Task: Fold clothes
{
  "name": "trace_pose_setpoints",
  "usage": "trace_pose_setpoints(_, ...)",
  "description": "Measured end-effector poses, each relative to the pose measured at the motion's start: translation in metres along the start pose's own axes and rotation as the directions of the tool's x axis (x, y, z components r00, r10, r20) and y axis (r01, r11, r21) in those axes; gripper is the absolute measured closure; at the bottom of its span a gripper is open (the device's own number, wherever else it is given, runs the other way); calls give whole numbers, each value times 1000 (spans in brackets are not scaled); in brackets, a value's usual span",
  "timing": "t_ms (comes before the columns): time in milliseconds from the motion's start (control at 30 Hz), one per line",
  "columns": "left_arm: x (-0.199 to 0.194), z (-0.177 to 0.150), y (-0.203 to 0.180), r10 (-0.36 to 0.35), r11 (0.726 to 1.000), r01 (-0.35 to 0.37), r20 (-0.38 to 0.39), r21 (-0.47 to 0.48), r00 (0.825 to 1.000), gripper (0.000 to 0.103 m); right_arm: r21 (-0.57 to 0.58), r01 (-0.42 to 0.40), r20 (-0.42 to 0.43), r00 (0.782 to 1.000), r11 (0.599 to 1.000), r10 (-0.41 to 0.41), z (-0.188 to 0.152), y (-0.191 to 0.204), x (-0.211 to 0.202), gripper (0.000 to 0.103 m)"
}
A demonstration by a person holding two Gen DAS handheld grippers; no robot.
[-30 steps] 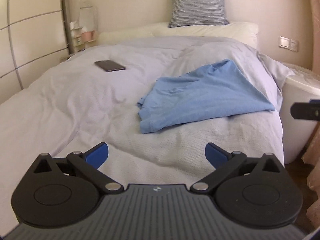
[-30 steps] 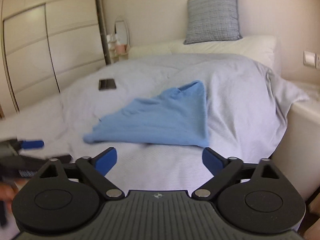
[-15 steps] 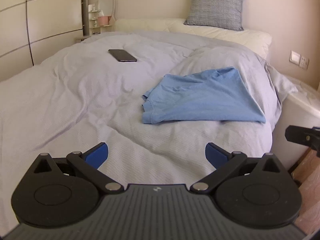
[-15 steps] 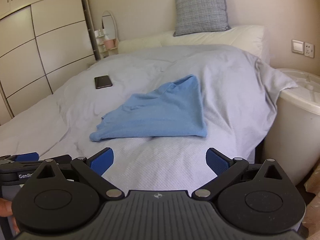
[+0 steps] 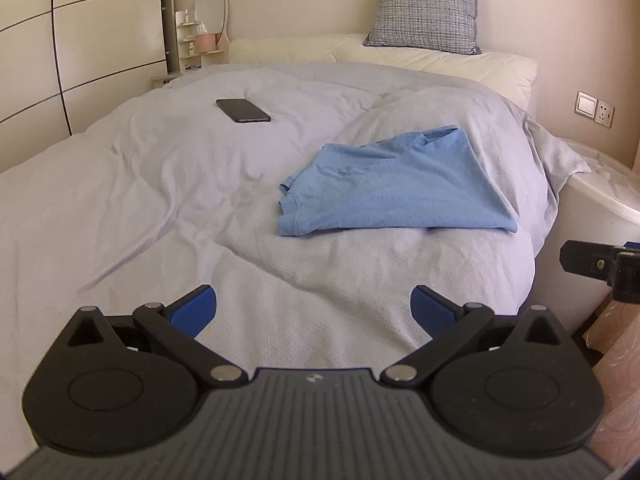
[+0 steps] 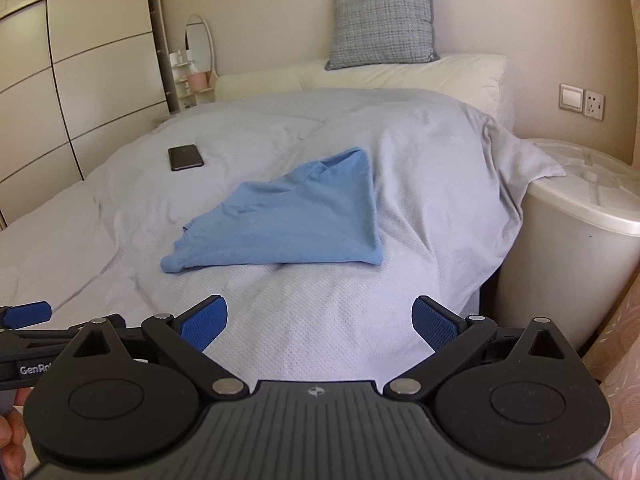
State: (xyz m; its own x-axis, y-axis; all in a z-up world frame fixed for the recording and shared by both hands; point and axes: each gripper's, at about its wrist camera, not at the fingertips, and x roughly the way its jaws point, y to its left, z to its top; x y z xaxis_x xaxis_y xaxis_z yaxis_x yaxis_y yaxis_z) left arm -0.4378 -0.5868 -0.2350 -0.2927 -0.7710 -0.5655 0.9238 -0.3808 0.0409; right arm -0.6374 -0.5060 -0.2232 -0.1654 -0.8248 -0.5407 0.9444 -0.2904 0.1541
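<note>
Blue shirt (image 5: 396,188) lying crosswise on bed (image 5: 160,184), collar toward pillow, underside hidden, left gripper (image 5: 314,312) and right gripper (image 6: 320,322) spread wide, empty

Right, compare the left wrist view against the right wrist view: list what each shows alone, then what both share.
Only the left wrist view shows the left gripper head-on, open and empty, with just a black edge of the right gripper. Only the right wrist view shows the whole white bin and a hand. Both show the blue shirt lying on the bed, the phone and the grey cushion.
</note>
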Motion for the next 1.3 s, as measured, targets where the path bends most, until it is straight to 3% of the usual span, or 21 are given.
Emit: trace_pose_setpoints(1300, -3, 5, -4, 12, 1000, -12, -8, -16, 1000, 1, -58, -3, 3, 1000, 998, 3, 2, 14, -2, 2)
